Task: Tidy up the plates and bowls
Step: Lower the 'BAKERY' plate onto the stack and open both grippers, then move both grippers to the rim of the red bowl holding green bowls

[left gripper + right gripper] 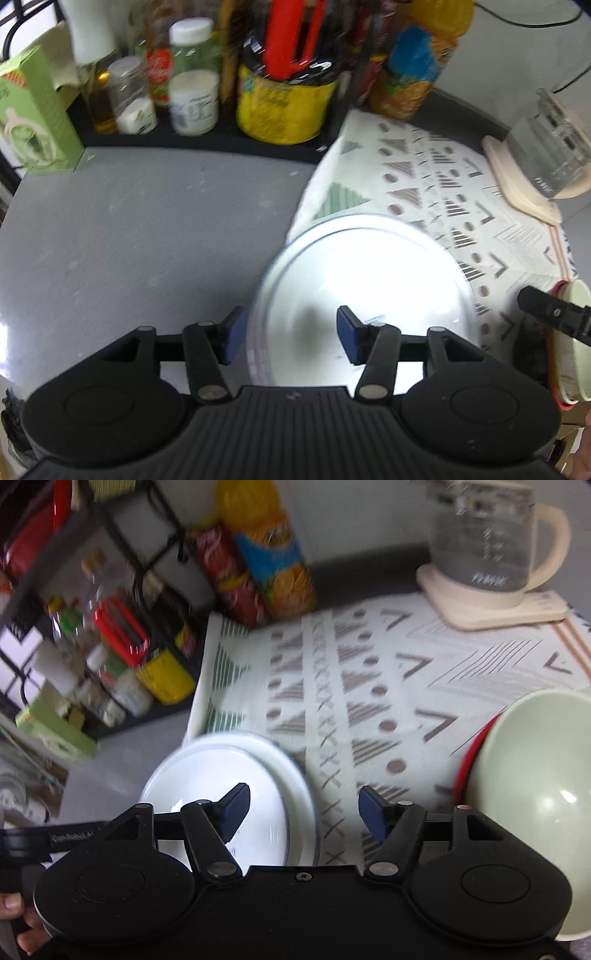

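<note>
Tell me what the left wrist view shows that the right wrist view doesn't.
Only the left wrist view shows the left gripper, jaws open over the white plates. Only the right wrist view shows the whole glass kettle with its handle and the pale green bowl interior. Both show the plates, patterned cloth, orange juice bottle and yellow can.

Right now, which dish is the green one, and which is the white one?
The pale green bowl is the deep one at the right, resting against something red. The white plate is flat, lying at the patterned cloth's left edge.
</note>
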The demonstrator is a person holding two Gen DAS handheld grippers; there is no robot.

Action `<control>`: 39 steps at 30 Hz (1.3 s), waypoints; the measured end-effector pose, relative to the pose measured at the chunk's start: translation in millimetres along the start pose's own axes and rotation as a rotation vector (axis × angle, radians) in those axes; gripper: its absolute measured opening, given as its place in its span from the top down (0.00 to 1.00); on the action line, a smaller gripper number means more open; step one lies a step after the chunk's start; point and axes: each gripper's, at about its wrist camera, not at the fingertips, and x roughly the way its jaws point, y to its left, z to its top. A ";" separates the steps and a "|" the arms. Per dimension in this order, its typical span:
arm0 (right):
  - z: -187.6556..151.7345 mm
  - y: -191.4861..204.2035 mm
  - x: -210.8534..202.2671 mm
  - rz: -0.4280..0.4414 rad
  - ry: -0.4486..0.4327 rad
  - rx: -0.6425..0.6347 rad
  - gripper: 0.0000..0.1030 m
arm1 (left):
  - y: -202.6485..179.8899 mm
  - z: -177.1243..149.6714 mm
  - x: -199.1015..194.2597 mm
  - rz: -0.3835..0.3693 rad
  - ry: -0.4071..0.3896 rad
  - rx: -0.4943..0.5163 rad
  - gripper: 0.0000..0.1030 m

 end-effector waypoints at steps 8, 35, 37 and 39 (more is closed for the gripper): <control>3.8 -25.4 -38.2 -0.017 -0.112 0.045 0.18 | -45.5 7.7 -13.2 -0.045 -0.041 0.074 0.32; -18.7 -119.3 -97.1 -0.224 -0.228 0.243 0.00 | -188.1 10.1 1.5 -0.268 -0.050 0.355 0.22; -21.7 -125.5 -99.4 -0.250 -0.235 0.260 0.00 | -194.8 10.0 6.0 -0.286 -0.036 0.367 0.22; -24.3 -131.7 -101.5 -0.276 -0.240 0.275 0.00 | -202.5 9.7 11.4 -0.295 -0.019 0.382 0.22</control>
